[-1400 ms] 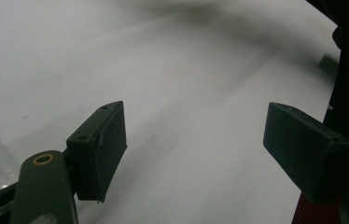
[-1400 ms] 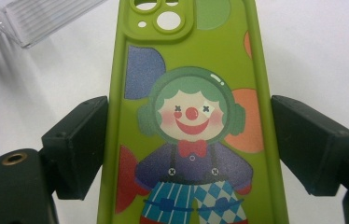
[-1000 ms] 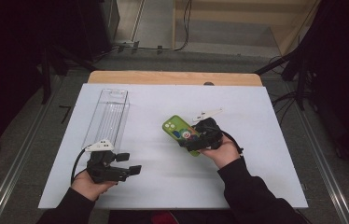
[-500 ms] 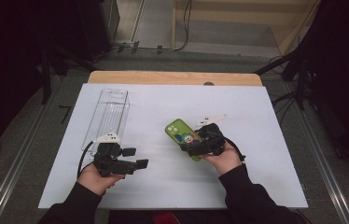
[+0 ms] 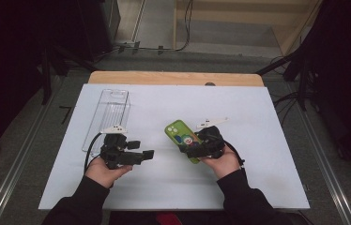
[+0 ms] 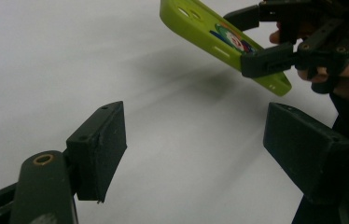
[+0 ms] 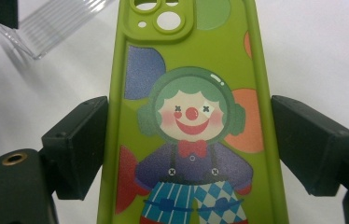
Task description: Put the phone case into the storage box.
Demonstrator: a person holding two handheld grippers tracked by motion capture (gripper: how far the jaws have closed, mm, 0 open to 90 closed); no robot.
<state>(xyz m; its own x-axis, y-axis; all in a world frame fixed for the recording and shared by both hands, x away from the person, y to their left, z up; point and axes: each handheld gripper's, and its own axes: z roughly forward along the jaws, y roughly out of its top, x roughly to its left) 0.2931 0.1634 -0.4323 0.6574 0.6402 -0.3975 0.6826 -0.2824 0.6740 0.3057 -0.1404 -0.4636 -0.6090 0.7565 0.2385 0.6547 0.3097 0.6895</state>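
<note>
From above, the right gripper (image 5: 188,151) clamps the green phone case (image 5: 181,137) right of the clear box (image 5: 109,116); the left gripper (image 5: 144,154) points level toward the case. Its own view shows jaws apart, empty. The right gripper's view shows pads (image 7: 77,144) pressing the case's long edges.

it looked like a recording lab: a white-topped desk (image 5: 258,117) on metal rails (image 5: 326,159), with cables (image 5: 183,44) at twelve o'clock.
</note>
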